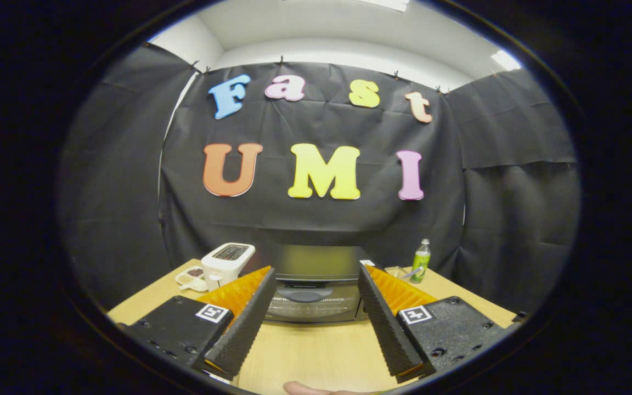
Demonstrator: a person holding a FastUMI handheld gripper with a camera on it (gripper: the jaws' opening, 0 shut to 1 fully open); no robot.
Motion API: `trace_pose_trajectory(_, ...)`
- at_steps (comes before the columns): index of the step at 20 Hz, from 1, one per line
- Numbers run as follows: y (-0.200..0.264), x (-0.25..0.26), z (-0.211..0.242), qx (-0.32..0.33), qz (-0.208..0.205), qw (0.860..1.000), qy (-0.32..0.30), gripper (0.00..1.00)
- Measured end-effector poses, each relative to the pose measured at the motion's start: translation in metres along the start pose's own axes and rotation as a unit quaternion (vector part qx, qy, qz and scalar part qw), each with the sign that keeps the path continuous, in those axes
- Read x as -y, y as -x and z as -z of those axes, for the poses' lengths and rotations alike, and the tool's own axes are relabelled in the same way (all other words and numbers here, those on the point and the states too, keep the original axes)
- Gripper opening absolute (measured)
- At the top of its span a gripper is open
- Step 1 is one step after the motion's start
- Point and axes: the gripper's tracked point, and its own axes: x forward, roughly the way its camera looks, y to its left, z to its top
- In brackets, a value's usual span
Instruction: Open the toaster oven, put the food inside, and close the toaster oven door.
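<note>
A dark toaster oven [316, 285] stands on the wooden table [316, 351], straight ahead of my fingers, with its glass door shut and its handle [305, 295] across the top of the door. My gripper [316, 274] is open, its fingertips wide apart and framing the oven's front from a short way off. Nothing is between the fingers. A bit of a person's hand [305, 389] shows at the table's near edge, below the fingers.
A white pop-up toaster [227, 263] stands left of the oven, with a small white tray of dark bits [191, 277] beside it. A green bottle [421, 260] and a clear item are to the oven's right. Black cloth walls close the booth behind.
</note>
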Motion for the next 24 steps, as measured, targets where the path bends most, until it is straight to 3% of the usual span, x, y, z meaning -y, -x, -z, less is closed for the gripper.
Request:
trace_pose_trajectory(5, 0.058, 0.002, -0.053, 0.022, 0.005, 1.000, 0.017, 0.98)
trace_pose_trajectory(8, 0.099, -0.011, -0.064, 0.026, -0.023, 0.999, -0.006, 1.00)
trace_pose_trajectory(11, 0.127, -0.006, -0.067, 0.041, -0.007, 0.999, 0.014, 1.00)
trace_pose_trajectory(15, 0.138, -0.011, -0.065, 0.051, 0.001, 0.998, 0.037, 1.00)
trace_pose_trajectory(19, 0.142, -0.009, -0.054, 0.045, -0.021, 0.999, 0.021, 1.00)
trace_pose_trajectory(24, 0.147, 0.021, -0.052, 0.052, -0.006, 0.999, -0.007, 1.00)
